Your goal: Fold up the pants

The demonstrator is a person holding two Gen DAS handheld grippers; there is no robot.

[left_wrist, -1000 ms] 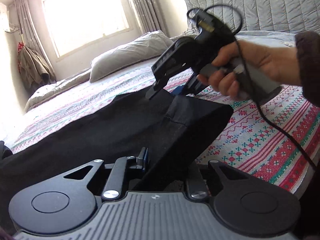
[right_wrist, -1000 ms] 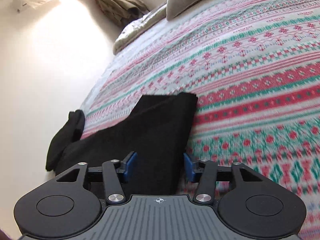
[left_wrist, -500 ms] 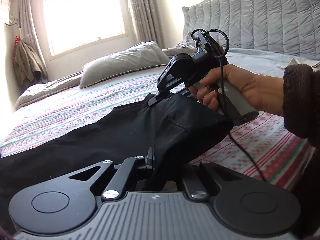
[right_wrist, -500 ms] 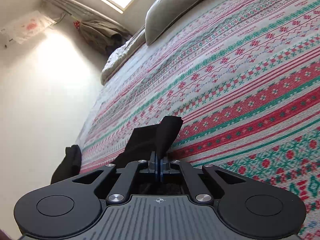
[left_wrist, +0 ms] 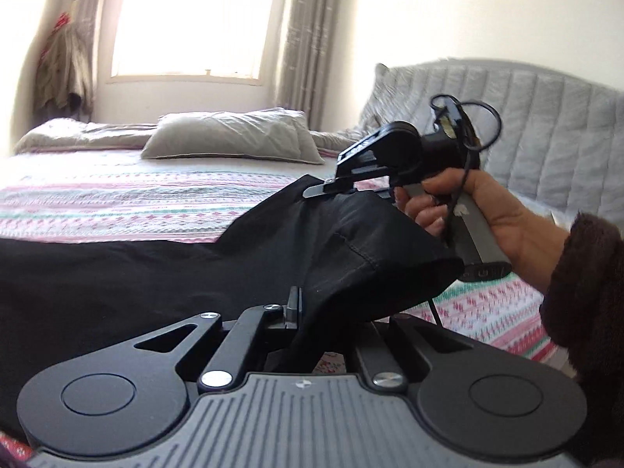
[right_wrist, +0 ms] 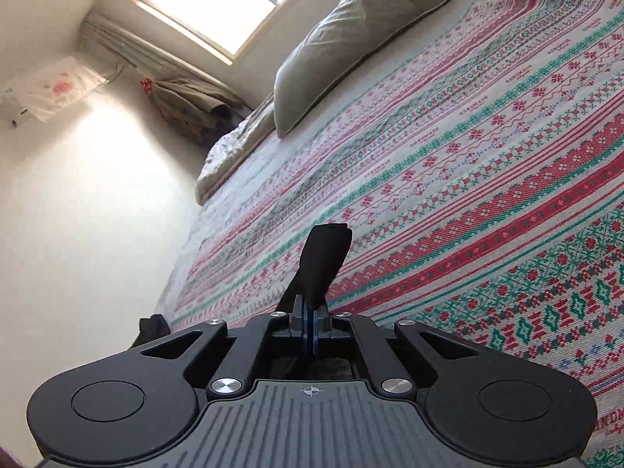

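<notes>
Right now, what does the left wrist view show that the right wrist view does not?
Only the left wrist view shows the hand holding the right tool, the grey headboard, and the lifted pants spreading across the bed.

Only the right wrist view shows the right tool's pads closed on a black fabric tip.

Both show the pillow, window and patterned bedspread.

Open patterned bedspread [right_wrist: 487,179] ahead, pillow [right_wrist: 351,39] far off, headboard [left_wrist: 546,136] at right
</notes>
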